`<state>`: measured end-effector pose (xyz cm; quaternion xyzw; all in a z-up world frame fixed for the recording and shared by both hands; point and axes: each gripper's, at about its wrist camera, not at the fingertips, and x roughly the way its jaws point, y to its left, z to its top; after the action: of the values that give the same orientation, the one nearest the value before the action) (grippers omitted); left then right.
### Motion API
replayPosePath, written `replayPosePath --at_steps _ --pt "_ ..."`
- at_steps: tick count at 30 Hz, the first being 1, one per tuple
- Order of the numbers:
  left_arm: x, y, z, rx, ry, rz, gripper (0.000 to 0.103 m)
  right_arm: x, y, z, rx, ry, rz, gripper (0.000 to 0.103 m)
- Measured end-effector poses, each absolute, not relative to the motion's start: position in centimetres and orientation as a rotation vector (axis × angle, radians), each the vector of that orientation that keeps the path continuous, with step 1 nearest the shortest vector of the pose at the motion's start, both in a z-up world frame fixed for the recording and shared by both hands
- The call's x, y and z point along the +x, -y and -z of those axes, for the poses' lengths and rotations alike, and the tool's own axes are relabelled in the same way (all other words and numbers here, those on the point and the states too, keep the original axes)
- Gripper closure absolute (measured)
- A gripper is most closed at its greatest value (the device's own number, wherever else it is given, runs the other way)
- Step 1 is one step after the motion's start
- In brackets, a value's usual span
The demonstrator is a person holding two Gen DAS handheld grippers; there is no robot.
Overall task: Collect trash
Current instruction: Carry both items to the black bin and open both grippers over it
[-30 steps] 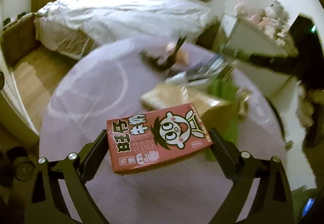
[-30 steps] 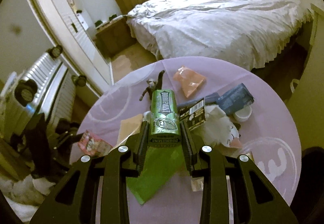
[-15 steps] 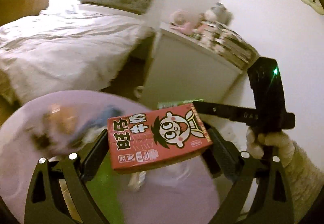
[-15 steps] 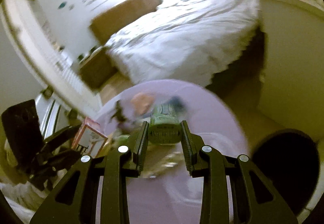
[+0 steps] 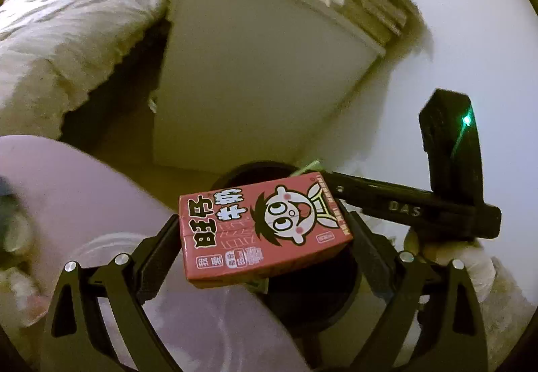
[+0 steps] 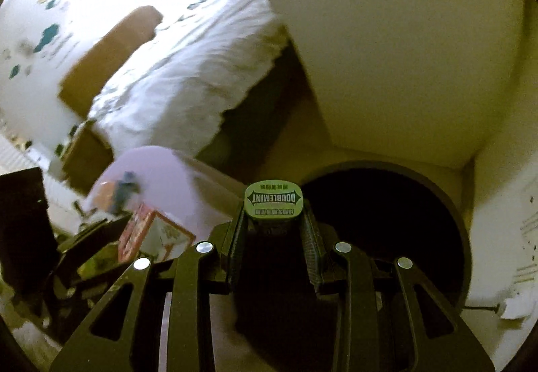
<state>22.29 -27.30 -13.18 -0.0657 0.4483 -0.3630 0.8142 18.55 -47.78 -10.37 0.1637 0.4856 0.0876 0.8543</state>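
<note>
Left wrist view: the left gripper (image 5: 265, 231) clamps a red milk carton (image 5: 264, 227) crosswise between its fingers, held over the near rim of a dark round bin (image 5: 312, 298), with the purple table (image 5: 84, 200) at left.

Right wrist view: the right gripper (image 6: 273, 231), narrowly parted, pinches a green Doublemint bottle (image 6: 274, 200) end-on, with the bin's (image 6: 403, 214) mouth just ahead and right.

Bed (image 6: 188, 83) with white cover beside a white cabinet (image 5: 255, 79); round purple rug (image 5: 84, 190); white wall (image 5: 454, 19).
</note>
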Motion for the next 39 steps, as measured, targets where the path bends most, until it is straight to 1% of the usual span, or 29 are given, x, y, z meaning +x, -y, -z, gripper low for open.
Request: replayPosePath --at_steps 9,18,25,26,27,28,29,30,32,38,39 --pt "24.3 31.4 16.4 -0.089 -1.081 0.791 0.010 20.3 51.5 15.7 0.378 -1.093 -0.080 0.071" --pt "24.7 32.5 17.6 -0.045 -1.125 0.789 0.010 21.0 53.4 18.1 0.407 -1.132 -0.026 0.071" --pt "24.6 33.1 17.6 -0.030 -1.145 0.807 0.009 21.0 54.0 18.6 0.445 -1.166 -0.002 0.071" --pt "24.5 33.0 17.6 -0.032 -1.148 0.805 0.009 21.0 54.1 18.4 0.458 -1.167 -0.007 0.067" --pt "24.4 32.9 17.5 -0.033 -1.150 0.802 0.009 20.9 54.0 18.1 0.461 -1.159 -0.006 0.058" --pt "24.4 32.8 17.4 -0.033 -1.148 0.797 0.009 20.7 54.2 17.8 0.457 -1.150 -0.001 0.053" --pt "24.3 32.6 17.2 -0.034 -1.144 0.793 0.009 20.6 54.1 17.4 0.455 -1.140 0.002 0.046" --pt "24.1 32.3 16.9 -0.039 -1.134 0.792 0.008 20.5 53.9 16.9 0.459 -1.130 -0.001 0.044" --pt "23.6 31.6 16.3 -0.052 -1.109 0.794 0.006 20.4 53.6 16.1 0.456 -1.120 -0.006 0.043" --pt "21.7 30.1 13.7 -0.062 -1.030 0.807 0.006 19.6 51.7 11.9 0.433 -1.031 -0.033 0.043" --pt "21.3 29.8 13.2 -0.065 -1.014 0.811 0.006 19.4 51.1 10.9 0.434 -1.006 -0.042 0.041"
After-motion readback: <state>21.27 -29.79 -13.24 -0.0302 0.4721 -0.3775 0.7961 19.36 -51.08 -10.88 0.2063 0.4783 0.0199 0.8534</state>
